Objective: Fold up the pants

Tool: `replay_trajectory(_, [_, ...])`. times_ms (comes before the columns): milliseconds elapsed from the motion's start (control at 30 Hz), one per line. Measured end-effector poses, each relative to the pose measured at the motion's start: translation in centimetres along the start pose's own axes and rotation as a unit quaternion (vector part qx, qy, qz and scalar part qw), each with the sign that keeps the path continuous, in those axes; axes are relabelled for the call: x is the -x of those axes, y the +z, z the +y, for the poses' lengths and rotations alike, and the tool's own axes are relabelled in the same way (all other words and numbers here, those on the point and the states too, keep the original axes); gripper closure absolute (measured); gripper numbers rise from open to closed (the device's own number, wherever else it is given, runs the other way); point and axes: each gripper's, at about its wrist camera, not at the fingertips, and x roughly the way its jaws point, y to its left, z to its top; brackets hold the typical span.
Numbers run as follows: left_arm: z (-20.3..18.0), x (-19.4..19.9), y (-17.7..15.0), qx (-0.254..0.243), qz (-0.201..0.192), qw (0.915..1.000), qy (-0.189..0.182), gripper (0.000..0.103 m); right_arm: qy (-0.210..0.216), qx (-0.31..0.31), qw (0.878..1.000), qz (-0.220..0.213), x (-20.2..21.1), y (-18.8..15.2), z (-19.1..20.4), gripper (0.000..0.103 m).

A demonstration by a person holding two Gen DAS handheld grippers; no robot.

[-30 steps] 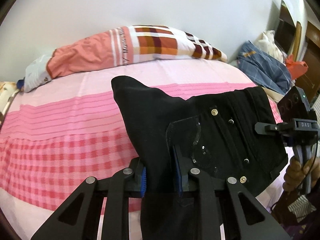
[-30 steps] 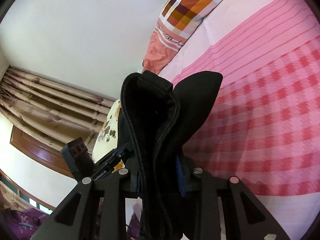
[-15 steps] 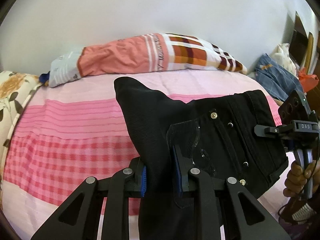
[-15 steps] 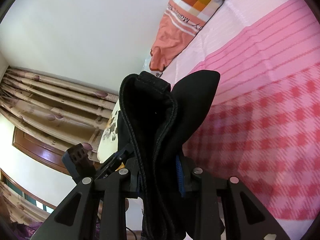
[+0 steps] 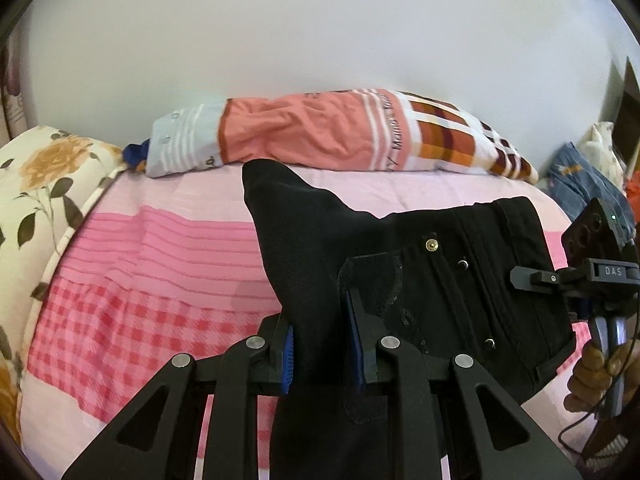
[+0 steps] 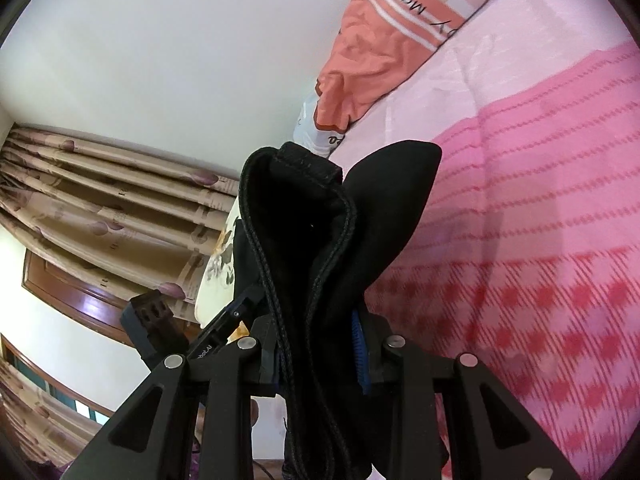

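The black pants [image 5: 440, 280] hang in the air above the pink bed [image 5: 168, 264], held at the waistband with rivets and buttons facing the left wrist view. My left gripper [image 5: 320, 344] is shut on one end of the waistband. My right gripper [image 6: 316, 348] is shut on the other end, where the folded black fabric [image 6: 320, 240] stands up between its jaws. The right gripper also shows in the left wrist view [image 5: 560, 280] at the pants' right edge. The legs hang below and are hidden.
A rolled orange, white and checked quilt [image 5: 340, 136] lies along the bed's far side by the white wall. A floral pillow [image 5: 36, 184] is at the left. Blue clothes [image 5: 588, 184] are piled at the right. Curtains [image 6: 100, 208] hang beyond the bed.
Both grippers have swung left with the pants still held; the floral pillow and curtains have come further into view. The grip on the waistband is unchanged.
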Motion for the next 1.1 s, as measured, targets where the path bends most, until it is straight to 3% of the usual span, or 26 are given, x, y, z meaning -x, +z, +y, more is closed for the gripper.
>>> replay_trajectory(767, [7.5,-6.6,6.2,0.016,-0.009,0.9991,0.039,0.08,-0.011,0.007,1.0,0.012,-9.3,8.2,-1.5,0.076])
replay_trajectory(1100, [8.5,-8.0,8.1,-0.007,-0.034,0.9975,0.061,0.08,-0.019,0.008,1.0,0.021,-11.6,9.5,-2.7,0.077])
